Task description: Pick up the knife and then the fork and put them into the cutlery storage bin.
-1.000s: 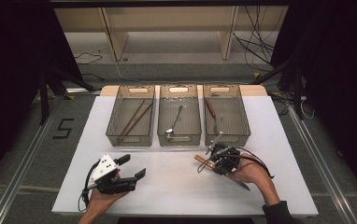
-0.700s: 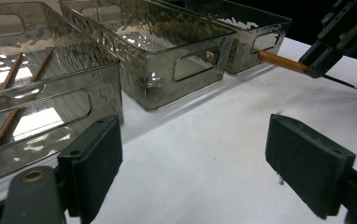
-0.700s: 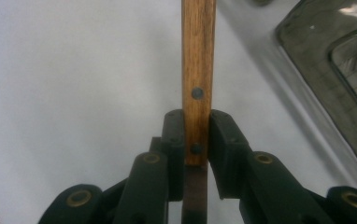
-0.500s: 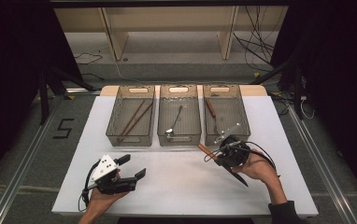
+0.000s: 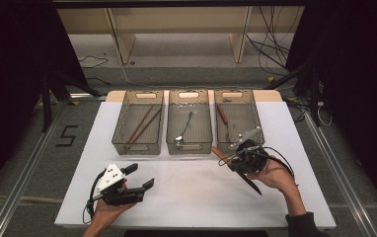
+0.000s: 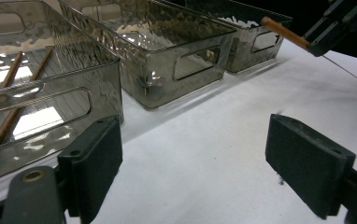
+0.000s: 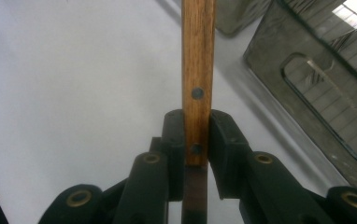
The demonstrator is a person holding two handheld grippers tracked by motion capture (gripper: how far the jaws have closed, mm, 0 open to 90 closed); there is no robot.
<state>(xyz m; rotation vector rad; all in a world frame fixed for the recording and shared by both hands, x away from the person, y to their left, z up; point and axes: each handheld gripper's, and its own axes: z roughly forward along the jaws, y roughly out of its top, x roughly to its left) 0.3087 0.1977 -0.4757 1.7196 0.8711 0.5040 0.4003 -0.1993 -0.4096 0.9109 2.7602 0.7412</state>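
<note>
- The right gripper (image 5: 232, 159) is clamped on a knife (image 5: 236, 170) and is held above the white table (image 5: 191, 197), in front of the right bin (image 5: 238, 120).
- In the right gripper view, both pads press the flat sides of the knife's wooden handle (image 7: 197, 70) near its lower rivet, where handle meets blade.
- In that view the handle runs straight up from the jaws; the dark blade (image 7: 194, 196) drops out of sight below them.
- In the high view the knife lies aslant: the handle points up-left toward the gap between the middle bin (image 5: 189, 121) and the right bin, and the blade points down-right across the person's right hand (image 5: 270, 173).
- The knife is clear of the table and touches no bin.
- The left gripper (image 5: 139, 177) stands wide, with nothing between its pads, low over the table's near left part, well apart from the knife.
- In the left gripper view its two black pads (image 6: 95, 163) frame bare table, with the three bins beyond and the knife handle (image 6: 284, 32) in the top right corner.
- The left bin (image 5: 138, 122) holds two wooden sticks (image 5: 142, 124) lying lengthwise.
- The middle bin holds a spoon (image 5: 184, 129).
- The right bin holds a brown-handled utensil (image 5: 222, 113) near its far left side.
</note>
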